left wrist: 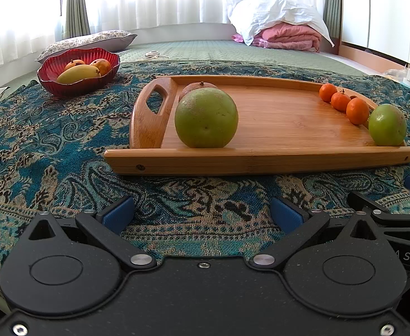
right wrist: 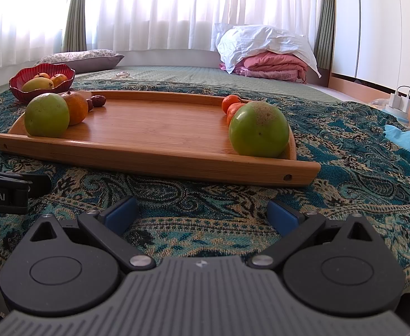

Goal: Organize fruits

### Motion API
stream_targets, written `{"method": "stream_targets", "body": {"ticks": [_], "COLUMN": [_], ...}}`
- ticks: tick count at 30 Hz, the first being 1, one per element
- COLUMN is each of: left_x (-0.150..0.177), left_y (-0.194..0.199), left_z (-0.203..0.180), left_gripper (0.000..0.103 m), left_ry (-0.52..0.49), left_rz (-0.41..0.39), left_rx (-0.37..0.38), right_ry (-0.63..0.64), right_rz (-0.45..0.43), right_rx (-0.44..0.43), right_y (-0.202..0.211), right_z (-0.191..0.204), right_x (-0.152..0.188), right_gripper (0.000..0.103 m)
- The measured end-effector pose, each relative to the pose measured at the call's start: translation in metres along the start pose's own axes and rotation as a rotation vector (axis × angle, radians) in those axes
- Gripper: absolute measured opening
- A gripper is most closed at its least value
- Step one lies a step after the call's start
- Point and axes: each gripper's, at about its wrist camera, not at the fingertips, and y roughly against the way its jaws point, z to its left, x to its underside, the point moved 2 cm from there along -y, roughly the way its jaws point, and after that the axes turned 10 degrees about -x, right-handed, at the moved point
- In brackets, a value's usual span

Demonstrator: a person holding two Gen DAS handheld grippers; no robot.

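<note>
A wooden tray lies on the patterned cloth. At its left end stand a green apple, an orange behind it and small dark red fruits. At its right end stand a second green apple and three tangerines. A red bowl with a mango and other fruit sits far left. My left gripper and right gripper are open and empty, low over the cloth before the tray.
The patterned blue cloth covers a bed. A floral pillow and folded pink and white bedding lie at the back. A charger with cables and a light blue cloth are at the right.
</note>
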Motion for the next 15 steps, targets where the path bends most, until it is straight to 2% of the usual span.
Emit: {"method": "stream_targets", "body": {"ticks": [15], "left_x": [0.0000], "left_y": [0.0000], "left_z": [-0.0003], "left_gripper": [0.103], "left_ry": [0.000], "left_rz": [0.000], "left_rx": [0.000], "right_ry": [0.001], "right_rz": [-0.002], "right_rx": [0.000], "right_y": [0.0009], "right_z": [-0.0009], "right_x": [-0.0007], "right_gripper": [0.103]}}
